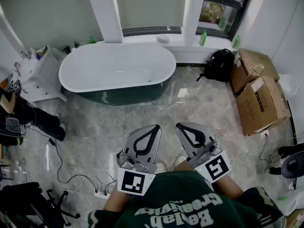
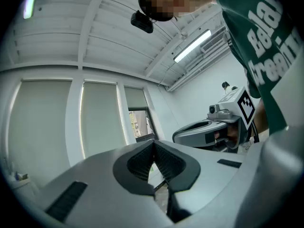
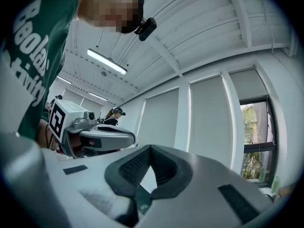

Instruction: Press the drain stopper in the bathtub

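**Both claws shut and empty; bathtub far off at 12 o'clock**

Head view: the oval bathtub (image 1: 117,70), glossy white inside and dark outside, lies with its long axis 9-to-3 on the veined stone floor (image 1: 142,115). It is well apart from the left claw (image 1: 154,128) and the right claw (image 1: 181,126), and neither is clearly nearer. Its drain stopper is too small to tell.
Left gripper view: the ribbed black pads (image 2: 138,166) meet at the tips with nothing between, aimed at the ceiling (image 2: 95,27).
Right gripper view: the tips likewise meet, empty.
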